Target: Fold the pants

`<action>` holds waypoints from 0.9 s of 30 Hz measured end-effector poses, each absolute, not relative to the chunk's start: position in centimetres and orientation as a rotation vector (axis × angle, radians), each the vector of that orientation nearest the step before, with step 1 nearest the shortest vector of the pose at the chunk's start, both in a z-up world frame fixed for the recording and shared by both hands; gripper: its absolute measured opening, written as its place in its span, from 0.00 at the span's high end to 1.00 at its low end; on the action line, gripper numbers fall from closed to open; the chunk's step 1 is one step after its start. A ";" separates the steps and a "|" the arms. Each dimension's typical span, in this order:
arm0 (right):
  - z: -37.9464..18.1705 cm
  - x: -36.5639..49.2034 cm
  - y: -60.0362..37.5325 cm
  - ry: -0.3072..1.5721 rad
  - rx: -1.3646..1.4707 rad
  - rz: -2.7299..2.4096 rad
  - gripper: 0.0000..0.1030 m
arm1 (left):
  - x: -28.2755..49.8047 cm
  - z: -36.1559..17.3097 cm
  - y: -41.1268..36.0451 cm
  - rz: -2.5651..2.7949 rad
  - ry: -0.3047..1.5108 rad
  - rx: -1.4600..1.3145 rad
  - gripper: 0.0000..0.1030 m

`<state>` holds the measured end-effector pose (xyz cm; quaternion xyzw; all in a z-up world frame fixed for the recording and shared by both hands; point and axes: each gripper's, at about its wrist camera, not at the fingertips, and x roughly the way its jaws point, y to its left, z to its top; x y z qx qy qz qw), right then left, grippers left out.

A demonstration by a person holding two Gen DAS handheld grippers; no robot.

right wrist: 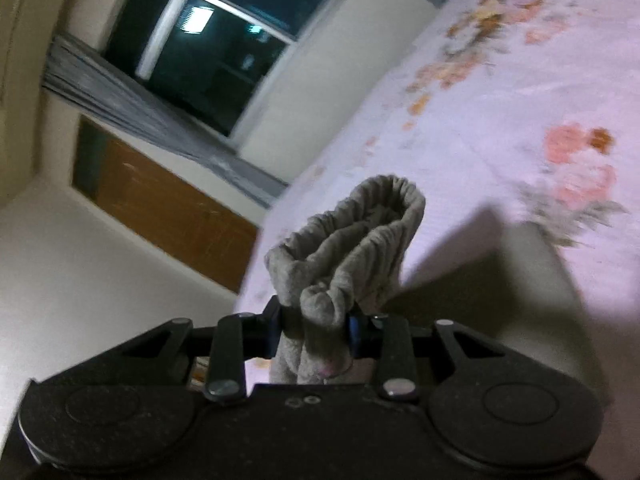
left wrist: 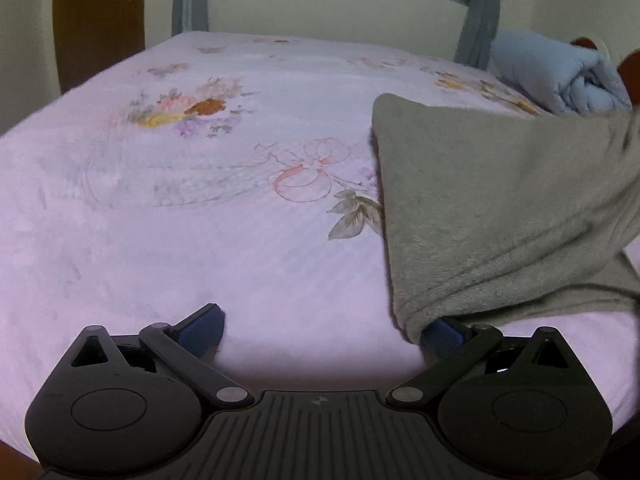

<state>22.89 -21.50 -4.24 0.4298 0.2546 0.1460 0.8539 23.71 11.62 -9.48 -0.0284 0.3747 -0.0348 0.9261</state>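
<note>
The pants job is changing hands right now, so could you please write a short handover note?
Right gripper: shut on a bunched end of the grey pants, lifted above the bed.
Left gripper: open, low over the bed; a pants edge drapes over its right finger, ungripped.
Done: pants picked up at one end.
Left: grip with the left, spread, fold. A blue blanket lies at the far corner.

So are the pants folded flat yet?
No. The pants hang bunched in the shut right gripper, lifted off the bed.
</note>
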 end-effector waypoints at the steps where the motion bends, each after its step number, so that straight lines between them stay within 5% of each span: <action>1: -6.4 22.7 -22.3 0.563 0.940 0.264 0.79 | 23.6 -9.5 11.7 -0.079 0.768 -0.059 0.00; 5: -13.8 21.3 -24.9 0.645 1.055 0.204 0.81 | 23.5 -10.0 12.3 -0.121 0.753 -0.056 0.00; 15: -12.5 21.8 -25.0 0.652 1.014 0.207 0.79 | 23.5 -9.9 12.6 -0.140 0.738 -0.081 0.00; 27: -7.2 19.9 -25.8 0.439 0.921 0.317 0.80 | 23.7 -9.6 12.0 -0.181 0.739 -0.069 0.00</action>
